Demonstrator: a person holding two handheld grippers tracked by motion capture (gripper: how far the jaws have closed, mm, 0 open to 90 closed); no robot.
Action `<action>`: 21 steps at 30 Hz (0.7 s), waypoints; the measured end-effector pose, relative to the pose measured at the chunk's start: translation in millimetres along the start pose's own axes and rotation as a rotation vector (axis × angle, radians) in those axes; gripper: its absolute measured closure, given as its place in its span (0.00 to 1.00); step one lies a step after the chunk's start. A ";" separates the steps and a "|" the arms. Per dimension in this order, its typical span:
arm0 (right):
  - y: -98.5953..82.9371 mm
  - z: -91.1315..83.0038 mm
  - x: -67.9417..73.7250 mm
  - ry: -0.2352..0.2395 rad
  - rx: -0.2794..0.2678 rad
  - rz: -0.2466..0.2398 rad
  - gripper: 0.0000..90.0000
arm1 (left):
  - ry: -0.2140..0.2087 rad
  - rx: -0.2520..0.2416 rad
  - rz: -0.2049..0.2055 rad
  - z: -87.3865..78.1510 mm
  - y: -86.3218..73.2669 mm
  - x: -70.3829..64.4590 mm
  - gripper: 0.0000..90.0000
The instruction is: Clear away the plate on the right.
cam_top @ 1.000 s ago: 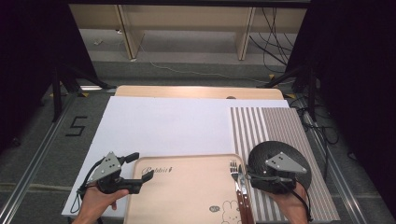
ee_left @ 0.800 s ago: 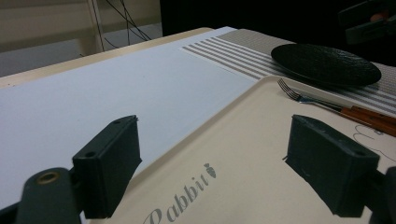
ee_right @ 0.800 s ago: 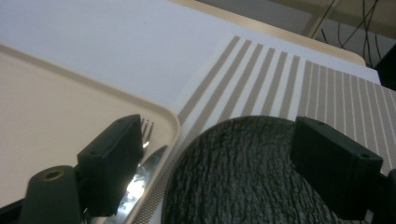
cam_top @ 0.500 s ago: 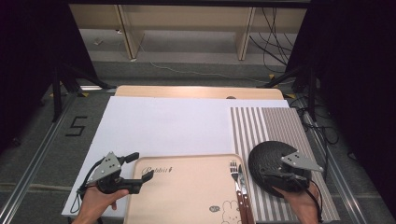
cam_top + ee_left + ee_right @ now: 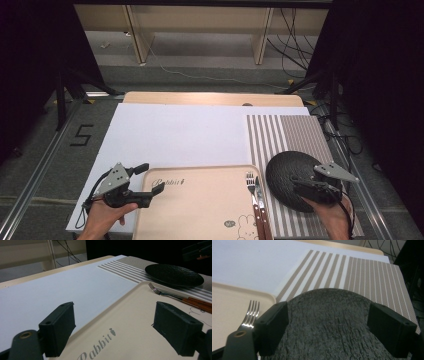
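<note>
A black textured plate [image 5: 292,172] lies on a striped mat [image 5: 290,132] at the right. My right gripper [image 5: 296,185] hovers over the plate's near right rim, jaws wide apart, nothing held; in the right gripper view the plate [image 5: 329,322] spreads between the open jaws of that gripper [image 5: 328,332]. A beige tray [image 5: 200,205] sits front centre, with a fork [image 5: 251,192] and a knife [image 5: 260,202] along its right side. My left gripper [image 5: 149,179] is open at the tray's left edge. The left gripper view has that gripper [image 5: 115,332] spread over the tray [image 5: 140,315].
A white sheet [image 5: 175,135] covers most of the wooden table [image 5: 210,98]. The left gripper view takes in the fork [image 5: 162,292], the plate [image 5: 175,273] and the other gripper [image 5: 197,250] farther off. Cables and shelf legs lie on the floor behind.
My right gripper has slid to the right, from above the plate's middle to its near right rim. The plate, the tray and the left gripper have stayed put.
</note>
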State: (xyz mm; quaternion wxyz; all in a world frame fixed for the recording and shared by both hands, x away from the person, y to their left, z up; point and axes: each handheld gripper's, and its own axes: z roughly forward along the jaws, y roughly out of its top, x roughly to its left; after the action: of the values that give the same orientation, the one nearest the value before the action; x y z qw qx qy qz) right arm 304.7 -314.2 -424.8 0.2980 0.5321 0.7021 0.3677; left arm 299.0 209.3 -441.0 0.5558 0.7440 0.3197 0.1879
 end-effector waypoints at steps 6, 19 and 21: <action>-3.1 -3.3 -15.7 -0.017 0.022 0.061 0.20 | -0.001 0.000 0.001 -0.3 0.0 0.3 0.19; -14.6 -5.4 -40.4 -0.049 0.056 0.222 0.21 | 0.001 0.000 0.001 0.0 -0.2 -0.1 0.19; -16.9 -6.1 -44.4 -0.028 0.040 0.249 0.21 | 0.001 -0.001 0.001 -0.1 -0.1 -0.1 0.19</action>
State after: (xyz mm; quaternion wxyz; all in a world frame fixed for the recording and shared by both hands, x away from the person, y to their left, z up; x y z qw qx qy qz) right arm 302.1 -361.1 -434.2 0.2489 0.6260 0.6337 0.3803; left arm 298.8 209.3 -441.0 0.5559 0.7437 0.3198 0.1887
